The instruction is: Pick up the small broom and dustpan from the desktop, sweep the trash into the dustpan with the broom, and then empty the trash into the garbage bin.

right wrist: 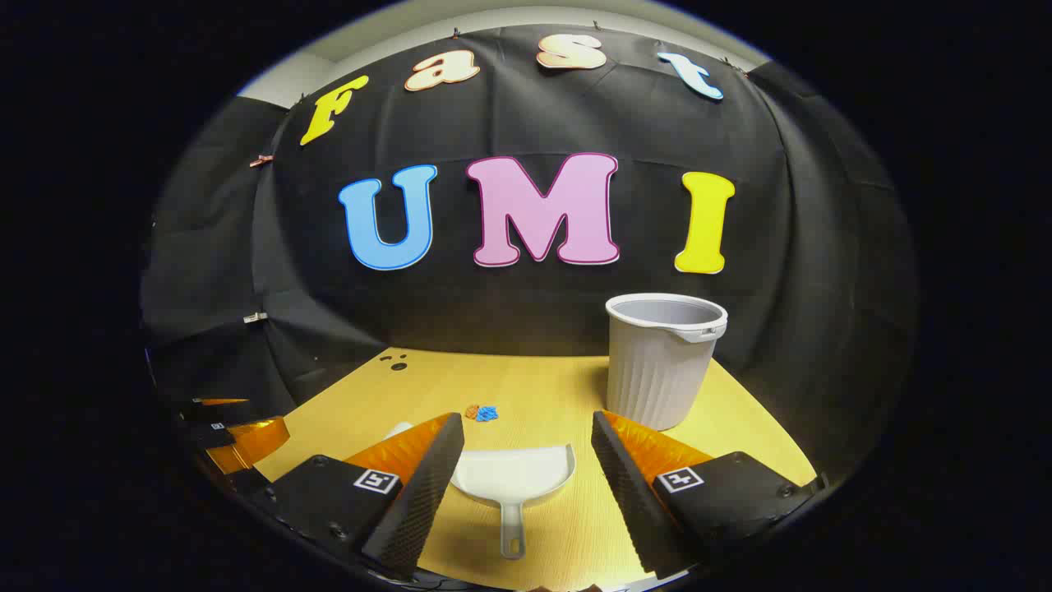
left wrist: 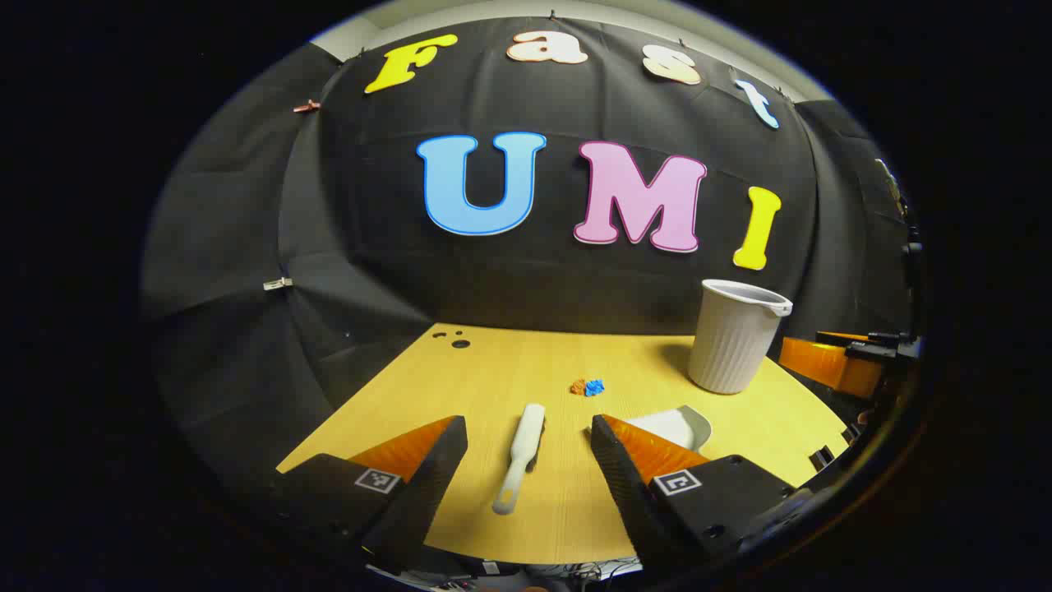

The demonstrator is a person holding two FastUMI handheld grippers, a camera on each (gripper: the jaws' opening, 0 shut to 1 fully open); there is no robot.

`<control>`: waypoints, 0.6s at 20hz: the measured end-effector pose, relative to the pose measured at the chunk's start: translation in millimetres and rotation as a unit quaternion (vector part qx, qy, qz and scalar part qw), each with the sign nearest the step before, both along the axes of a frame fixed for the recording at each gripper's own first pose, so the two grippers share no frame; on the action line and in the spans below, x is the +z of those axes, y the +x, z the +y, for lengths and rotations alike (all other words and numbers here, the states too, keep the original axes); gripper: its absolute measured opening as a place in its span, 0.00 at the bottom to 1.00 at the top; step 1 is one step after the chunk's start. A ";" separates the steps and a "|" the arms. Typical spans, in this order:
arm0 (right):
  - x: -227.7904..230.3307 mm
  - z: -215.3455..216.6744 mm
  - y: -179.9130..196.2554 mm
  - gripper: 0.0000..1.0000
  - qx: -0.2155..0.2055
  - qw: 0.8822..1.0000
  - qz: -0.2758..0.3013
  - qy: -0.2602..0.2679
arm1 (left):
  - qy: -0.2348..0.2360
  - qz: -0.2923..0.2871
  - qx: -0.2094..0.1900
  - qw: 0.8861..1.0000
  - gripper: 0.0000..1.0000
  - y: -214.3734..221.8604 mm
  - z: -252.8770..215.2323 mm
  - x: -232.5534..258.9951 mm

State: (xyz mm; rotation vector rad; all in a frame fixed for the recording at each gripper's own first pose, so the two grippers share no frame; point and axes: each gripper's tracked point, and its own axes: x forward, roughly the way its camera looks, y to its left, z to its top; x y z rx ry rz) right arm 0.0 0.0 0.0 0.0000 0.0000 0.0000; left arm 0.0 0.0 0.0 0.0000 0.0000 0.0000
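Observation:
A small white broom [left wrist: 520,455] lies on the yellow desktop [left wrist: 493,370], handle toward me, between the open fingers of my left gripper [left wrist: 528,440], which hovers above it. A white dustpan [right wrist: 513,477] lies flat with its handle toward me, between the open fingers of my right gripper [right wrist: 528,440]; its edge also shows as the dustpan [left wrist: 678,426] in the left gripper view. The trash, a small orange and blue crumpled clump [left wrist: 588,386], sits mid-table beyond both tools, seen too as the trash [right wrist: 482,412]. A ribbed white garbage bin [right wrist: 662,359] stands upright at the back right.
The right gripper [left wrist: 838,362] shows at the right edge of the left gripper view, and the left gripper [right wrist: 234,432] at the left edge of the right gripper view. Small dark holes [left wrist: 454,338] mark the desktop's far left corner. Black cloth walls close the booth.

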 end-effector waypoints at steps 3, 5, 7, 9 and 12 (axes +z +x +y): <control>-1.6 1.3 0.2 0.98 0.004 1.000 0.006 0.000 | -0.001 0.008 -0.002 1.000 0.96 2.5 0.8 -3.6; -4.6 2.2 4.5 0.97 0.008 1.000 0.011 -0.002 | 0.000 0.011 -0.003 1.000 0.96 4.8 0.7 -5.1; -7.1 3.7 6.1 0.97 0.013 1.000 0.018 -0.003 | -0.001 0.014 -0.005 1.000 0.96 5.8 1.4 -6.7; -11.2 7.9 7.5 0.97 0.018 1.000 0.025 -0.004 | -0.003 0.018 -0.006 1.000 0.96 8.5 2.9 -7.7; -16.8 12.4 10.4 0.97 0.024 0.999 0.038 -0.004 | -0.002 0.026 -0.006 1.000 0.96 11.8 7.2 -11.9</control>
